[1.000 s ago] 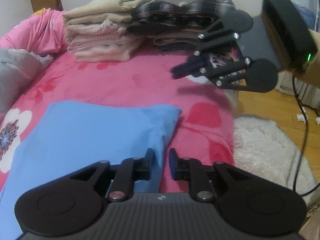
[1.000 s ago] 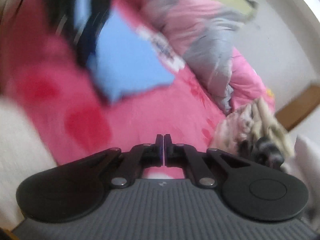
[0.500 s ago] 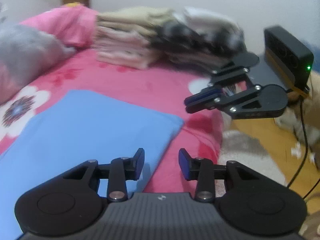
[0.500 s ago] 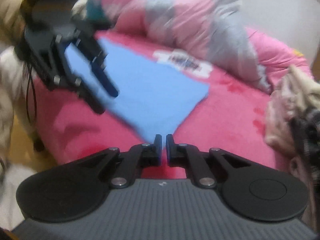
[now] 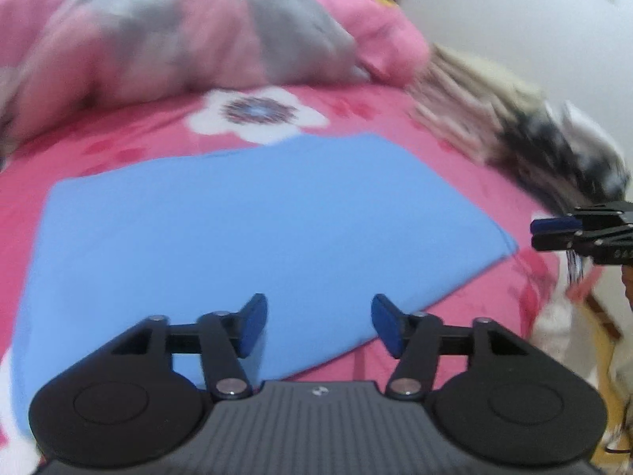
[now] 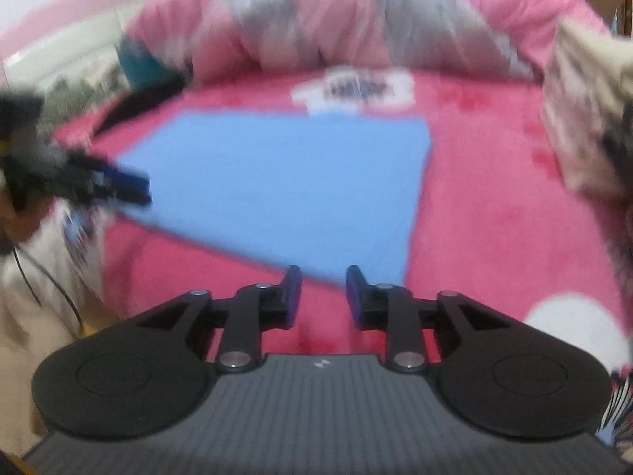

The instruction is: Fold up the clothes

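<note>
Blue folded cloth (image 5: 253,229), a flat smooth rectangle, lies spread on the pink floral bedspread (image 5: 494,198), and both tools hang just above its near edge. Left gripper (image 5: 319,326) first: its blue-padded fingers (image 5: 253,322) are spread wide apart, nothing between them, with the cloth's near edge showing through the gap. Over in the right wrist view the right gripper (image 6: 321,295) has its fingers parted too, a narrower gap, nothing held, poised over the cloth's near corner and the bedspread (image 6: 494,217) beside it.

Moving outward: from the left wrist view the right gripper (image 5: 554,231) pokes in at the right edge, just off the cloth's right corner; from that side angle its fingertips look close together. From the right wrist view the left gripper (image 6: 126,186) comes in blurred at the left, its blue tips over the cloth's (image 6: 285,182) left edge.

Further out, a white flower print (image 5: 257,116) sits on the bedspread just beyond the cloth's far edge. Behind that, a rumpled pink and grey quilt (image 5: 178,31) is bunched along the back of the bed. To the right, well apart from the blue cloth, a stack of folded clothes (image 5: 494,118) in beige, pink and black-and-white plaid sits smeared by motion blur. A white wall (image 5: 514,12) closes the background.
</note>
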`<state>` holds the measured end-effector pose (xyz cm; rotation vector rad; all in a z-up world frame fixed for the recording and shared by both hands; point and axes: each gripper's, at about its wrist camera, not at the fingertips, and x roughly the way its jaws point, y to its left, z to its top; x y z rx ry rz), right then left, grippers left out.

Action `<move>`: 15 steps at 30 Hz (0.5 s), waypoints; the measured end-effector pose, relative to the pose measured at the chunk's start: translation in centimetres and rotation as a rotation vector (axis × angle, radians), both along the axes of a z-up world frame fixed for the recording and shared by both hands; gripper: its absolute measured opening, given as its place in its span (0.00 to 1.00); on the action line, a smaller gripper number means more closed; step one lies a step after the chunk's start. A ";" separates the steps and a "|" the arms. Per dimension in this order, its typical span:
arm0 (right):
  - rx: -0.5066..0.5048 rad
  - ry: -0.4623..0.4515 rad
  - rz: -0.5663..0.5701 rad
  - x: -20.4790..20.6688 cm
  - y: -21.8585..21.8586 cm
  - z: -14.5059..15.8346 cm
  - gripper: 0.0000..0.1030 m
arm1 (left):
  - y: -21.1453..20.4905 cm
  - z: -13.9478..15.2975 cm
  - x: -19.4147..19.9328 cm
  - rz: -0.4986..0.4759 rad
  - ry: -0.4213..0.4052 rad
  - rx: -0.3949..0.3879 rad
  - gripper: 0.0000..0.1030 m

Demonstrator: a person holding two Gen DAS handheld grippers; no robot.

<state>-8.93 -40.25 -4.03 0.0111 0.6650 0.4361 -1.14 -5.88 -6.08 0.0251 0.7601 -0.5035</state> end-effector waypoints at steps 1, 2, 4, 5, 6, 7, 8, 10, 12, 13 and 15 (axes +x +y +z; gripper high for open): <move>0.023 -0.024 -0.008 0.4 0.8 0.9 0.31 | 0.8 0.0 -0.2 0.029 -0.005 -0.002 0.61; 0.053 -0.046 -0.018 1.1 2.0 1.4 0.32 | 1.4 0.0 -0.4 0.057 -0.007 0.005 0.63; 0.112 -0.076 -0.030 2.3 4.7 1.5 0.41 | 2.3 -0.2 -0.3 0.121 0.000 0.033 0.65; 0.134 -0.081 -0.034 2.7 6.1 1.1 0.43 | 2.7 -0.2 -0.1 0.153 0.003 0.044 0.65; 0.155 -0.085 -0.037 3.2 7.5 0.6 0.44 | 3.1 -0.3 -0.1 0.178 0.000 0.052 0.67; 0.160 -0.083 -0.036 3.8 8.9 0.1 0.45 | 3.4 -0.4 -0.1 0.199 -0.007 0.061 0.69; 0.138 -0.076 -0.036 4.2 10.1 -0.7 0.46 | 3.6 -0.5 -0.2 0.212 -0.015 0.073 0.74; 0.067 -0.062 -0.061 4.4 12.1 -2.2 0.53 | 3.6 -1.0 -0.3 0.219 -0.012 0.098 0.82; -0.025 -0.028 -0.111 4.0 13.3 -3.8 0.57 | 3.8 -1.5 -0.6 0.232 0.006 0.107 0.84; -0.063 -0.014 -0.121 3.5 13.8 -4.4 0.58 | 4.0 -1.8 -0.7 0.240 0.016 0.109 0.84; -0.135 -0.003 -0.128 2.1 14.7 -5.4 0.60 | 4.4 -2.4 -1.0 0.255 0.037 0.113 0.85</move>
